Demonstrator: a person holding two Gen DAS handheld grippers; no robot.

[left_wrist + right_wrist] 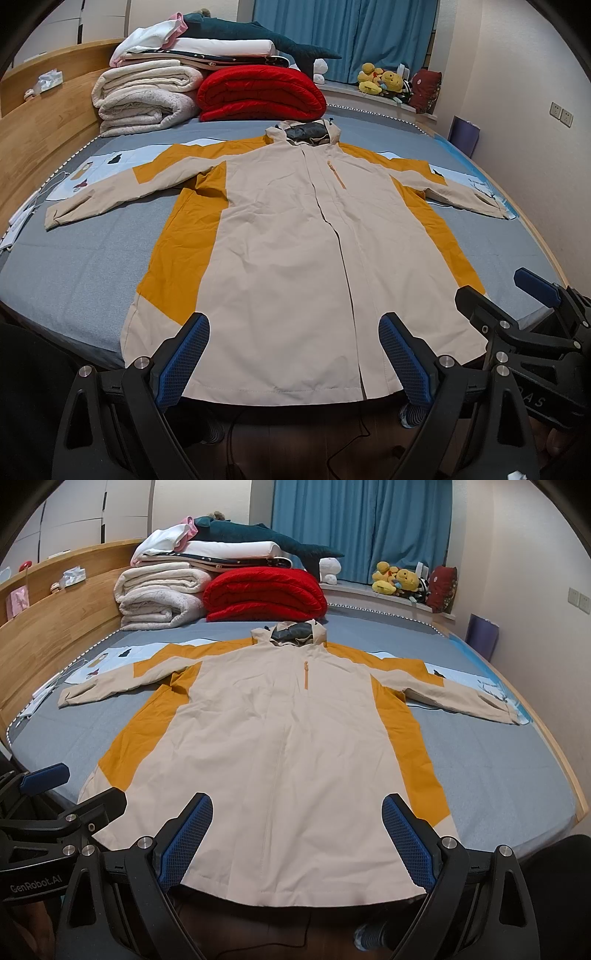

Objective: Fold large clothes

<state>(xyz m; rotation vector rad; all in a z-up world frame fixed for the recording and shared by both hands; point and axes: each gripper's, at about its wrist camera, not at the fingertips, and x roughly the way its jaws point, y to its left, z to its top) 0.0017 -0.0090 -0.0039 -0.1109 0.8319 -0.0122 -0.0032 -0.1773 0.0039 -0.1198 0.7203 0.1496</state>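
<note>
Blue-padded, our left gripper (293, 360) hovers with fingers spread above the hem of the cream-and-mustard jacket (295, 236), spread flat on the bed (70, 280). Right wrist view: our right gripper (297, 840) likewise gapes over that hem, sleeves outstretched.

One jacket (295, 236), one red quilt (260, 94), two grippers (293, 360)

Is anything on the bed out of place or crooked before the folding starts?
Nothing stands out. The jacket lies flat on the bed, front up, both sleeves spread out, hood at the far end. Only light wrinkles show. The folded blankets sit stacked behind it, apart from the jacket. Both grippers are open and hold nothing.
</note>
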